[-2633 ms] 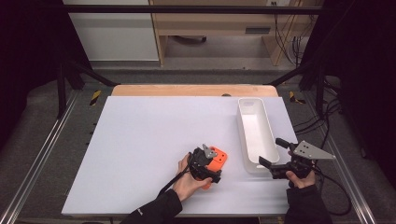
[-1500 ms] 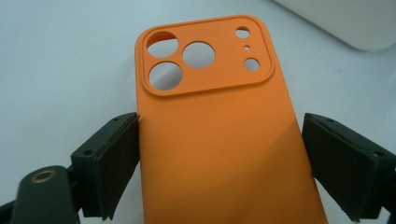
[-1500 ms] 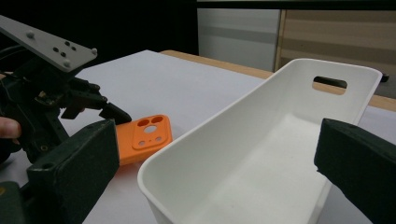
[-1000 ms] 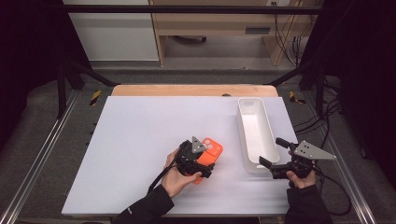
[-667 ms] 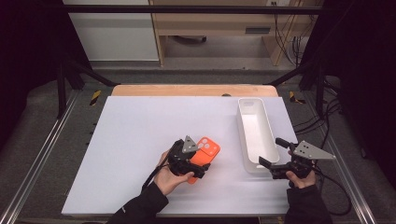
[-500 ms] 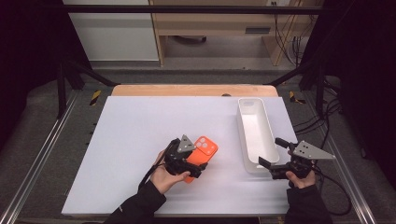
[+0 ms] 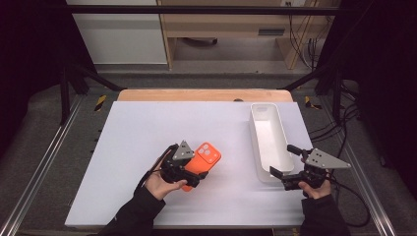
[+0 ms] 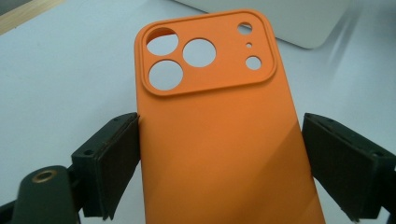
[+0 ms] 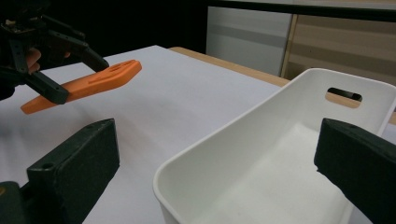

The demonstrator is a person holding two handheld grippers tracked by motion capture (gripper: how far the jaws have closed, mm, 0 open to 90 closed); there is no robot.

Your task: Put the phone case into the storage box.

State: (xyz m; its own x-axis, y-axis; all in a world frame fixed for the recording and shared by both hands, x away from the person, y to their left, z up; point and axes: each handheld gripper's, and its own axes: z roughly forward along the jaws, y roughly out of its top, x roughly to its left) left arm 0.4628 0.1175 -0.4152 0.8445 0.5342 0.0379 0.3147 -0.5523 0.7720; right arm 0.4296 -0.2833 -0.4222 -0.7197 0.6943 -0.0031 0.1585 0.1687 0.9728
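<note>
An orange phone case with round camera cut-outs is lifted off the white table, tilted with its camera end raised. My left gripper is shut on it, a pad on each long edge. In the right gripper view the phone case hangs above the table at the far left. My right gripper stands open at the near end of a long white bin. Between its black pads lies the bin's near rim, untouched. The bin holds nothing that I can see.
The white table top stretches wide to the left and behind the case. A wooden edge runs along the back. Metal rails flank the table, and cables lie to the right of the bin.
My left hand has carried the phone case leftward, away from the bin, and slightly higher. The right gripper has stayed where it was.
</note>
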